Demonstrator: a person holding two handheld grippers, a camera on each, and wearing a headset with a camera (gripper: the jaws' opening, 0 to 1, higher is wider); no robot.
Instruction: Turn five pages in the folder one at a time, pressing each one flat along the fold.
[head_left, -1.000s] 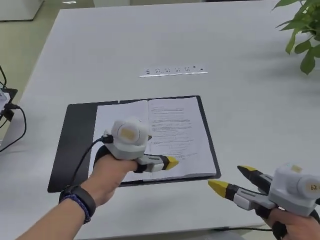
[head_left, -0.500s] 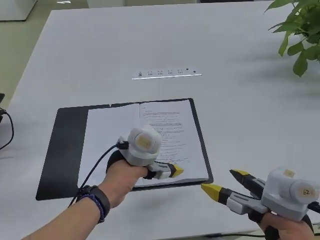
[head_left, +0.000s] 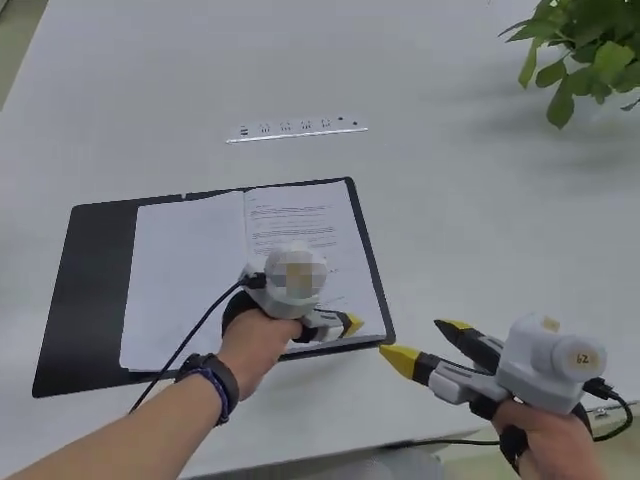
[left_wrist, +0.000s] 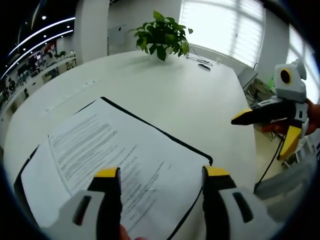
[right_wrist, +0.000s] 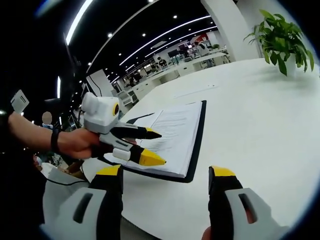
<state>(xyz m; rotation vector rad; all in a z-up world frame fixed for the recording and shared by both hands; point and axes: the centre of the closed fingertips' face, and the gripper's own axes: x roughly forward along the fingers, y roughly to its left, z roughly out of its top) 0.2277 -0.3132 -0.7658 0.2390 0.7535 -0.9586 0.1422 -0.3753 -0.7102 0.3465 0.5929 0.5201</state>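
A: What could go wrong from here?
B: Start nearest. The right hand-held gripper (head_left: 422, 341) hangs over the bench (head_left: 450, 180) just off the near right corner of the folder (head_left: 95, 250), jaws apart and holding nothing. The left hand-held gripper (head_left: 348, 324) is over that same corner, on the printed page (head_left: 300, 225). Its jaws are apart and empty too — whether it touches the paper I cannot tell. Two tools so near one corner could knock together.
A: And the paper?
B: The folder lies open and flat on the bench, with a blank page (head_left: 185, 265) on the left. A pinch at the corner could take two sheets instead of one, or crease it. A sideways pull might slide the whole folder, since nothing pins it.
A: Farther off?
B: The socket strip (head_left: 295, 128) and the plant (head_left: 580, 50) stand well apart — no hazard, I judge.
A: What differs from a second ago?
B: The view has shifted, so the camera moved. Against the folder, the left hand-held gripper has gone from the middle of the page's near edge out to the outer corner. The right one keeps beside that corner, jaws as wide.
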